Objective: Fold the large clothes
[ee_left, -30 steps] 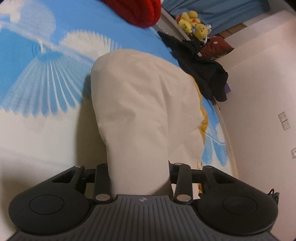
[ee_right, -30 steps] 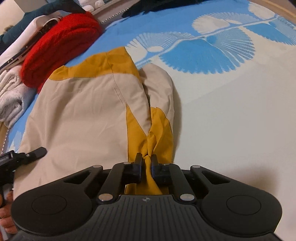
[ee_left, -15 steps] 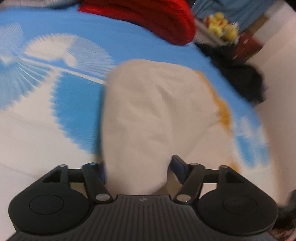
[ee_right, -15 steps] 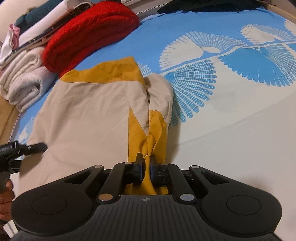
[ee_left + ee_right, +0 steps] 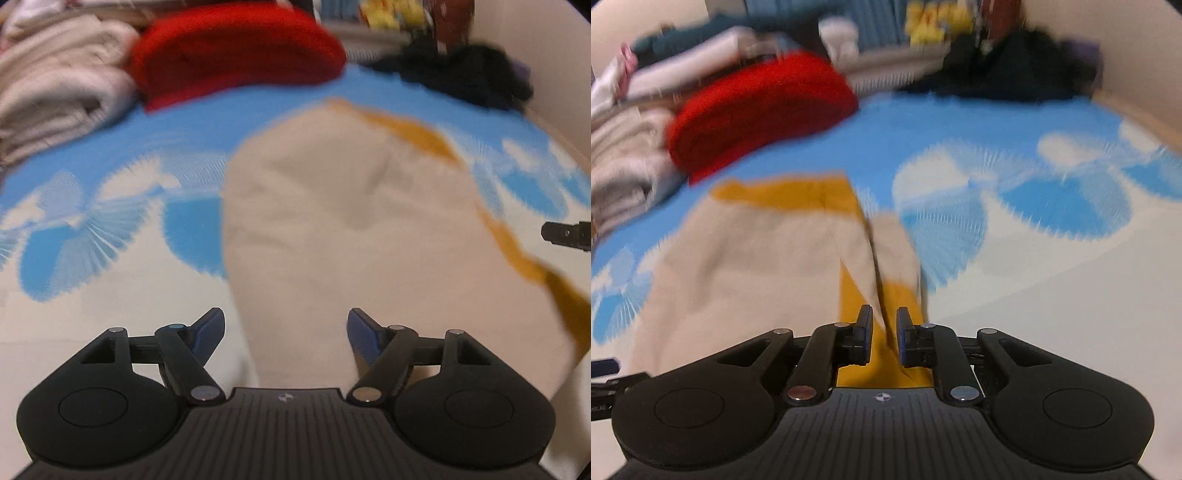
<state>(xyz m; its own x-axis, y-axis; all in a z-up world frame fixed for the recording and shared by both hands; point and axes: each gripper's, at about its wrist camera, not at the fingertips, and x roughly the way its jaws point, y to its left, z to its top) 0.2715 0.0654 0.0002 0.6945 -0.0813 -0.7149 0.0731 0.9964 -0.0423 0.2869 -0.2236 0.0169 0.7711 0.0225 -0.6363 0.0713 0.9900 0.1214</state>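
Observation:
A beige garment with mustard-yellow trim [image 5: 343, 221] lies folded on the blue-and-white patterned bed sheet [image 5: 92, 229]. My left gripper [image 5: 286, 332] is open, its fingers spread on either side of the garment's near beige end. In the right wrist view the same garment [image 5: 757, 266] lies ahead. My right gripper [image 5: 884, 332] has its jaws slightly parted around the bunched yellow part [image 5: 882, 365], which still sits between them. The right gripper's tip shows at the right edge of the left wrist view [image 5: 565, 236]. Both views are motion-blurred.
A folded red knit [image 5: 757, 110] and a stack of folded pale towels [image 5: 55, 96] lie at the far left of the bed. A black garment heap [image 5: 465, 74] and yellow plush toys [image 5: 934, 18] sit at the back by the wall.
My left gripper has opened wide and let go of the beige end. My right jaws have parted slightly on the yellow part. Both cameras have swung, bringing the red knit and towels into view.

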